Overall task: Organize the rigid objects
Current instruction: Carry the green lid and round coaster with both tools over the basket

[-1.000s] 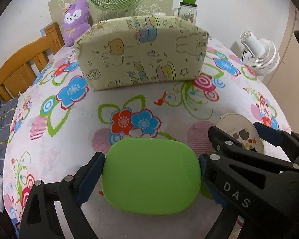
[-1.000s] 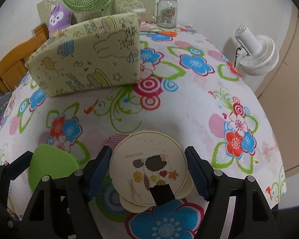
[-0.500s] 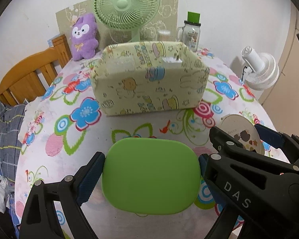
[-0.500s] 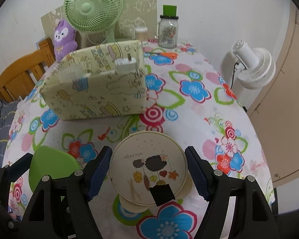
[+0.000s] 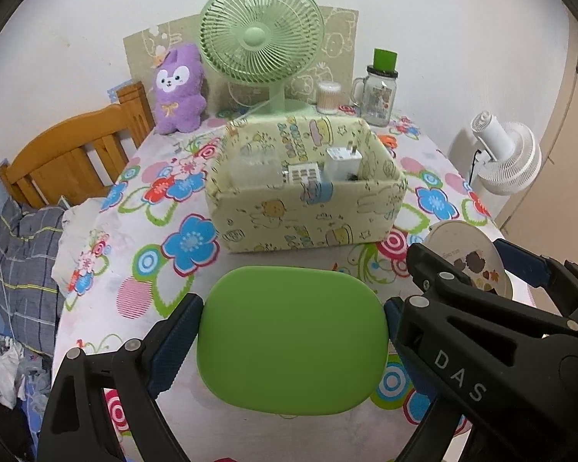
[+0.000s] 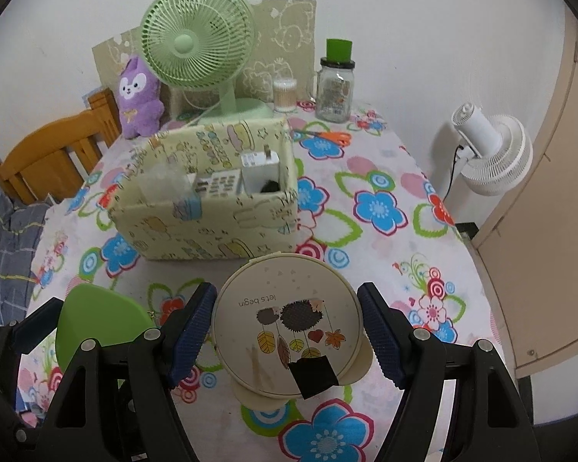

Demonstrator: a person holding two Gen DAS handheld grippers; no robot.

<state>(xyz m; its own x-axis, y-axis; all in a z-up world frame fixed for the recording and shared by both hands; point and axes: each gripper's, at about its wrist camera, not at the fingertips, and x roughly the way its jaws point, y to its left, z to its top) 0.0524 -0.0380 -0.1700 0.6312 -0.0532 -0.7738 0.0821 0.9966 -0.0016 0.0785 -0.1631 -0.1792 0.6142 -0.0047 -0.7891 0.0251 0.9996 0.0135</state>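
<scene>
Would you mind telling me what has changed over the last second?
Both tools rose and drew back from the patterned box, so its open top and contents now show. The left tool still grips the green case; the right tool still grips the round tin.

Left gripper [image 5: 293, 340]: black plastic frame, angular cut-outs, silver round screws set at joints; dark blue ribbed pads [image 5: 175, 346] fitted on finger insides. White letters "DAS" printed on one arm. Right gripper [image 6: 287, 329]: same black frame, silver screws, blue textured pads [image 6: 379, 333].
</scene>
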